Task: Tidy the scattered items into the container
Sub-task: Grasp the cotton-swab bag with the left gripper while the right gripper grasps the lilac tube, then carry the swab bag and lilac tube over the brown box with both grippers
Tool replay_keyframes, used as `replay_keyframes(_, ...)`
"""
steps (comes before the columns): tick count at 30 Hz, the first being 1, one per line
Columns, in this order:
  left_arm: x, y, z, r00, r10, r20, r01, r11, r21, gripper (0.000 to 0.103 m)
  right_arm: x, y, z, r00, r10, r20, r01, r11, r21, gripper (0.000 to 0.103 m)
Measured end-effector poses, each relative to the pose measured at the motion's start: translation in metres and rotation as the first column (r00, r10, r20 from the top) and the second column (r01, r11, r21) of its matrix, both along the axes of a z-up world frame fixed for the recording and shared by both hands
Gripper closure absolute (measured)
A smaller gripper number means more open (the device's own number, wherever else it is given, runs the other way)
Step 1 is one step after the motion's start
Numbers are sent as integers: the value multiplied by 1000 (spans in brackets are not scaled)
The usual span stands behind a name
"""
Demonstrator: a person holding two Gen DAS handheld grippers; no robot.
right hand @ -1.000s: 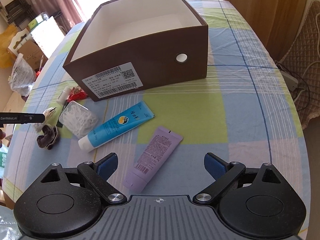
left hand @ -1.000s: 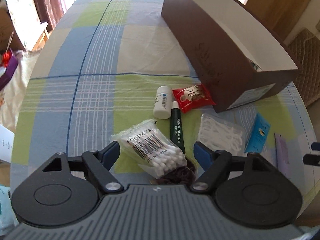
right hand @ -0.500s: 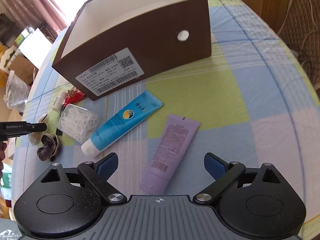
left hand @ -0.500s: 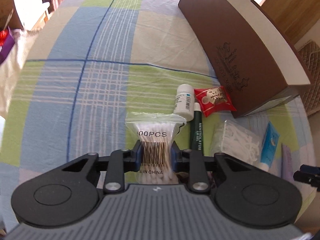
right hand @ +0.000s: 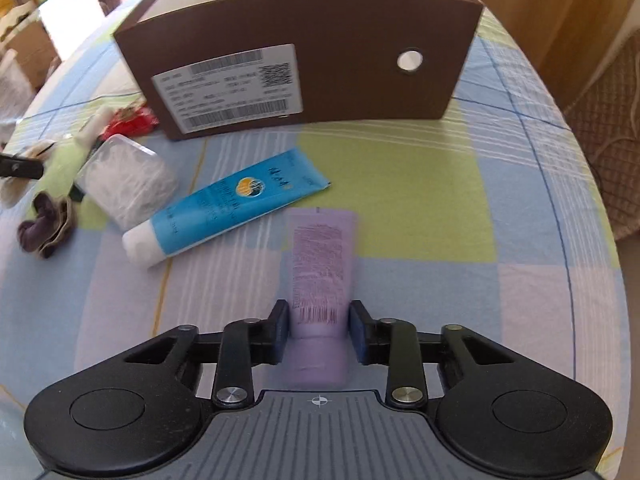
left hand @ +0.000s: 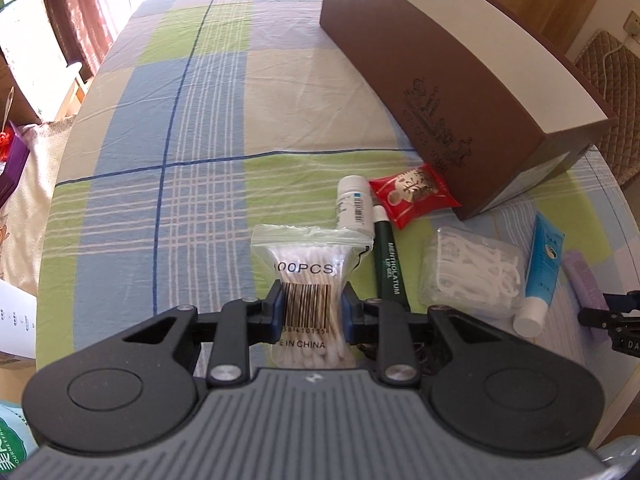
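Observation:
My left gripper (left hand: 312, 312) is shut on a clear bag of cotton swabs (left hand: 306, 264), squeezing it at the barcode just above the checked tablecloth. My right gripper (right hand: 319, 332) is shut on the cap end of a purple tube (right hand: 320, 256) that lies on the cloth pointing at the brown box (right hand: 320, 60). The box (left hand: 440, 80) stands open-topped at the right back. Loose beside it lie a blue tube (right hand: 232, 204), a clear case of floss picks (left hand: 472, 272), a white bottle (left hand: 354, 204), a red packet (left hand: 412, 194), a green lip gel tube (left hand: 390, 268) and a dark scrunchie (right hand: 42, 228).
The table's rounded edge (right hand: 600, 240) drops off at the right, with a woven chair (right hand: 608, 140) beyond it. Boxes and bags (left hand: 24, 80) stand on the floor to the left. Open cloth (left hand: 180, 120) stretches left of the box.
My left gripper has lifted slightly with the swab bag still held. My right gripper moved down and forward over the purple tube and shut on it; it was open half a second ago.

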State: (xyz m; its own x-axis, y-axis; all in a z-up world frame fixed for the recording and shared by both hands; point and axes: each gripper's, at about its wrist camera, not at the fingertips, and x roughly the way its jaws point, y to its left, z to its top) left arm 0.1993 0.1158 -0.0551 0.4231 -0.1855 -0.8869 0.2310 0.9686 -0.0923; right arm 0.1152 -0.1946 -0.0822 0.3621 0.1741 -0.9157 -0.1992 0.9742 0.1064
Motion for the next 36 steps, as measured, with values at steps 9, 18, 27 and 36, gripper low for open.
replay_keyframes(9, -10, -15, 19, 998, -56, 30, 56, 998, -3, 81, -5, -1, 21, 993, 110, 31, -110, 994, -11, 70)
replay_keyframes(18, -16, -37, 57, 985, -139, 99, 139, 990, 8, 81, 0, -9, 59, 986, 150, 76, -154, 986, 56, 70)
replay_keyframes(27, -15, -61, 78, 973, -186, 138, 185, 983, 18, 81, 8, -13, 87, 977, 173, 123, -187, 976, 113, 70)
replay_keyframes(36, -13, -75, 92, 960, -222, 172, 220, 975, 31, 80, 23, -19, 102, 975, 156, 157, -182, 969, 168, 70)
